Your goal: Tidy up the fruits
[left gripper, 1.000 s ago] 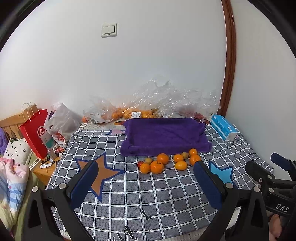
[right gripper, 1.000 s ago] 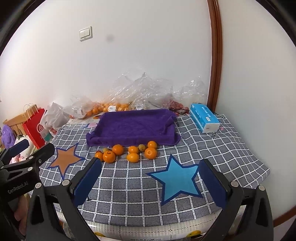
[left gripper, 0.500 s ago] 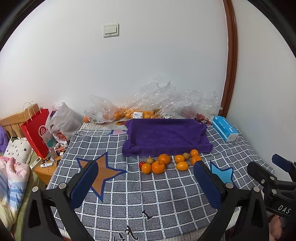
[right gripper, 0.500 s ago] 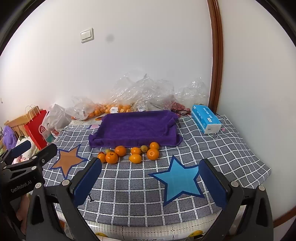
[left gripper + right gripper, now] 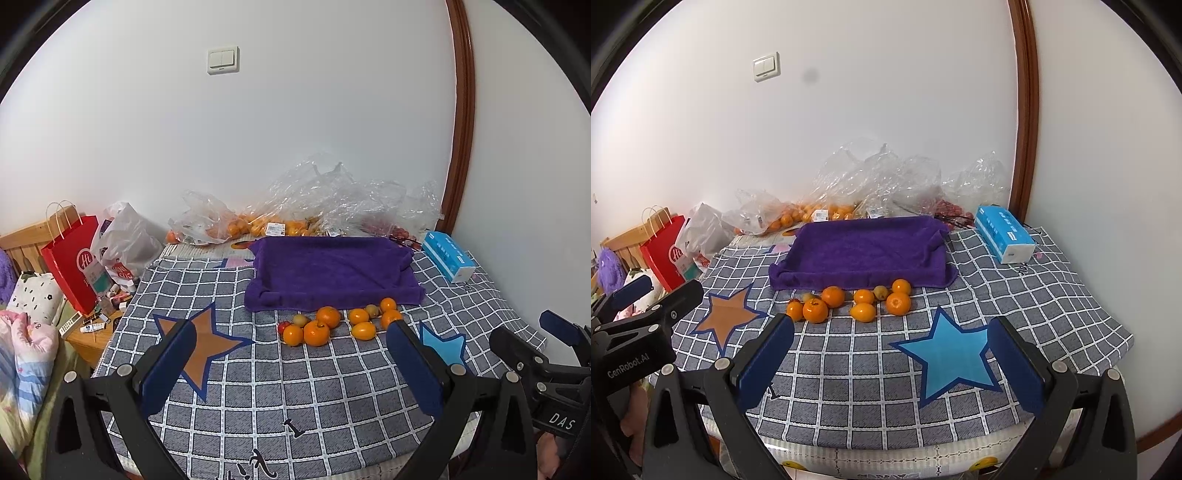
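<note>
Both handheld claws have tipped slightly upward over the past second, so the fruit and purple tray sit lower in each view than before. The left claw (image 5: 291,365) hangs above the near edge of the tabletop (image 5: 332,406) with its blue fingers (image 5: 168,365) spread wide and nothing between them; the right claw (image 5: 890,363) hovers the same way, fingers (image 5: 1015,363) wide apart and empty. The fruits (image 5: 334,325) lie in a loose cluster on the grey checked cloth, just in front of the purple towel-lined tray (image 5: 332,269), whose near edge a few of them almost touch. Most are orange citrus; two small greenish-brown fruits (image 5: 881,292) and one tiny red one (image 5: 282,326) lie among them. An orange star (image 5: 203,339) is printed on the cloth to the left of the cluster, a blue star (image 5: 947,360) to the right. Behind the tray, clear plastic bags (image 5: 871,184) holding more oranges are heaped against the wall. A blue tissue box (image 5: 1003,232) lies right of the tray, and a red paper bag (image 5: 72,258) stands off the tabletop's left side.
</note>
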`<state>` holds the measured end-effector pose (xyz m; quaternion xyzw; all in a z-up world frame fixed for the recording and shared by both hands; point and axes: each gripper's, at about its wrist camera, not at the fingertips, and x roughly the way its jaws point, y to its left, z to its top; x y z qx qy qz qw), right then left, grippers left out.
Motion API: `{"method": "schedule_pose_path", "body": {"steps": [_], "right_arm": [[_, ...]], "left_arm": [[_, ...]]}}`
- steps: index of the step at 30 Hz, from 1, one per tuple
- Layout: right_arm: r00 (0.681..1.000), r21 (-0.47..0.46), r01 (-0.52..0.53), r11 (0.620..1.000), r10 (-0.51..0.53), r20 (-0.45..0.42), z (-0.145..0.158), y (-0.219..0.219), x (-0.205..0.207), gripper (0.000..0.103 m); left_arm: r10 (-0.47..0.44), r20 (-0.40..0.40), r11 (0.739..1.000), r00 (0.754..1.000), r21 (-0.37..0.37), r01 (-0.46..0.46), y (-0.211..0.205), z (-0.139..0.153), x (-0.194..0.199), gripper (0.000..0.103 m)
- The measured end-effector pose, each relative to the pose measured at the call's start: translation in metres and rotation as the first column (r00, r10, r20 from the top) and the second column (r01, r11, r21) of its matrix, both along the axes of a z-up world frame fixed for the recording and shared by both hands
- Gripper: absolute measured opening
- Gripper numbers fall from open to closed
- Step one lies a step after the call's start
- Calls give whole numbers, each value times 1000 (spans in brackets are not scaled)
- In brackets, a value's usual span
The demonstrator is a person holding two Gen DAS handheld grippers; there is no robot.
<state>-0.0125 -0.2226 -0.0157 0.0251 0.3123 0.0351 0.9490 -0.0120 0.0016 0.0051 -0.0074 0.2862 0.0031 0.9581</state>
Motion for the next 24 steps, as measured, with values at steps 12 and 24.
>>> {"method": "schedule_pose_path", "body": {"steps": [12,24], "right_arm": [[1000,3,0,1000,0,1,-1,0,-1,103],[1000,-5,-9,1000,9,8,0,2,-3,103]], "left_arm": [[1,-2,1000,1000,-2,-1,-1,0,1,103],[3,-2,1000,1000,-3,-3,-1,1,1,103]]}}
